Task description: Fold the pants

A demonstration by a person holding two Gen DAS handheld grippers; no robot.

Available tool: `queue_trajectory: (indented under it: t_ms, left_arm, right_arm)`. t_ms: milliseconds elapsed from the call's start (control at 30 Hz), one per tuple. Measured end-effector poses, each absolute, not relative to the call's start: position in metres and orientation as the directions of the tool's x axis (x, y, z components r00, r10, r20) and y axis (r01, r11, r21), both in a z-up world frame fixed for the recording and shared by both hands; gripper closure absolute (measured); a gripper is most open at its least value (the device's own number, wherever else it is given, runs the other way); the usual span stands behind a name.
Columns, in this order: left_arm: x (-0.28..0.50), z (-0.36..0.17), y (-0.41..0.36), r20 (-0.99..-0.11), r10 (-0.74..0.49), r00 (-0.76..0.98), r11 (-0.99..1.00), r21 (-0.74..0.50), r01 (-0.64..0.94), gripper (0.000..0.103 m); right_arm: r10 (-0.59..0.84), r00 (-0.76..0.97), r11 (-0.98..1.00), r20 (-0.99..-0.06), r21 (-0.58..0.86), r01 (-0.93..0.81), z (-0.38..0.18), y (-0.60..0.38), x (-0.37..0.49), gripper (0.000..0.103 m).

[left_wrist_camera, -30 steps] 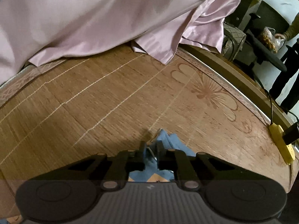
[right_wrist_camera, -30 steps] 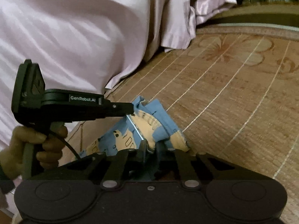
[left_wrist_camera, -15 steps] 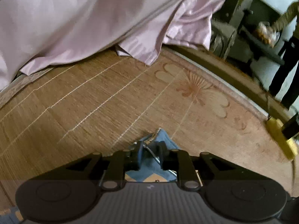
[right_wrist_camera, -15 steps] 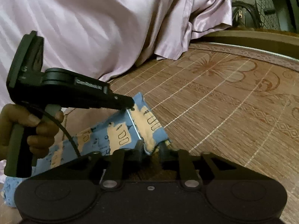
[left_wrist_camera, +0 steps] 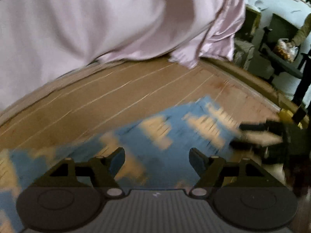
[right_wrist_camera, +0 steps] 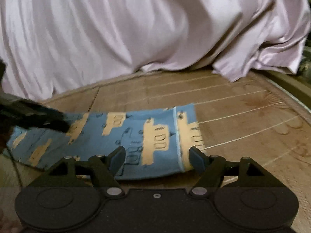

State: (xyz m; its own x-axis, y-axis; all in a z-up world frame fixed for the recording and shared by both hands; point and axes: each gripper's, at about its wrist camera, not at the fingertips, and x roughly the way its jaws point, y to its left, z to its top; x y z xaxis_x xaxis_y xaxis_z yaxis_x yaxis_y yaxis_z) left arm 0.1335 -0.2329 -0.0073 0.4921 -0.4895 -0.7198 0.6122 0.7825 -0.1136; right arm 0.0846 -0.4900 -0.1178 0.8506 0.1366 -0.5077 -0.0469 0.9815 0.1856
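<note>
With both tools spread wide and gripping nothing, the left gripper point(left_wrist_camera: 157, 156) hovers over the blue patterned pants point(right_wrist_camera: 136, 136) lying flat on the woven mat point(right_wrist_camera: 243, 116), the right gripper point(right_wrist_camera: 157, 156) at their hem; a fold looks just laid, and regrasping an edge seems next.

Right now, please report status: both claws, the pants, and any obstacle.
Left claw open, right claw open. Blue patterned pants released, lying flat on woven mat. Pink satin sheet beyond, not touching.
</note>
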Motion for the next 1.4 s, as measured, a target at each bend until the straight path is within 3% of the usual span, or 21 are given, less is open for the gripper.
queue_trajectory:
  t_ms: [133, 300, 467, 600, 733, 867, 1067, 1233, 1400]
  left_arm:
    - [0.128, -0.011, -0.166, -0.768, -0.41, 0.493, 0.842, -0.111, 0.528, 0.024]
    - [0.121, -0.021, -0.096, -0.797, -0.345, 0.497, 0.889, -0.107, 0.445, 0.024]
    - [0.109, -0.029, -0.05, -0.79, -0.326, 0.519, 0.901, -0.093, 0.424, 0.022]
    - [0.092, -0.029, -0.031, -0.783, -0.269, 0.56, 0.909, -0.015, 0.416, 0.02]
    - [0.08, -0.032, -0.002, -0.764, -0.212, 0.609, 0.955, -0.031, 0.295, 0.017]
    - [0.083, -0.028, 0.01, -0.768, -0.221, 0.601, 0.955, -0.045, 0.294, 0.016]
    - [0.082, -0.031, 0.018, -0.811, -0.098, 0.577, 0.972, 0.048, 0.232, 0.005]
    - [0.08, -0.021, 0.052, -0.82, -0.096, 0.564, 0.994, -0.048, 0.099, 0.004]
    - [0.088, -0.007, 0.062, -0.755, -0.142, 0.64, 0.99, -0.114, 0.084, 0.004]
  right_arm:
    - [0.122, 0.814, 0.98, -0.567, 0.199, -0.008, -0.123, -0.494, 0.1, 0.029]
    - [0.045, 0.788, 0.998, -0.614, 0.063, -0.008, -0.116, -0.48, 0.102, 0.029]
    - [-0.088, 0.756, 0.99, -0.649, 0.027, 0.139, -0.116, -0.485, 0.101, 0.02]
    - [-0.111, 0.774, 0.99, -0.624, -0.004, 0.138, -0.106, -0.473, 0.098, 0.019]
    - [-0.03, 0.79, 0.999, -0.612, -0.002, 0.036, -0.102, -0.442, 0.109, 0.015]
    - [0.023, 0.773, 0.999, -0.634, -0.008, -0.037, -0.11, -0.417, 0.122, 0.014]
    - [-0.029, 0.745, 0.999, -0.666, -0.003, 0.036, -0.125, -0.429, 0.128, 0.007]
    - [-0.034, 0.775, 0.999, -0.631, -0.032, 0.018, -0.113, -0.423, 0.129, 0.007]
    - [0.161, 0.809, 0.976, -0.565, -0.029, -0.214, -0.085, -0.378, 0.155, 0.003]
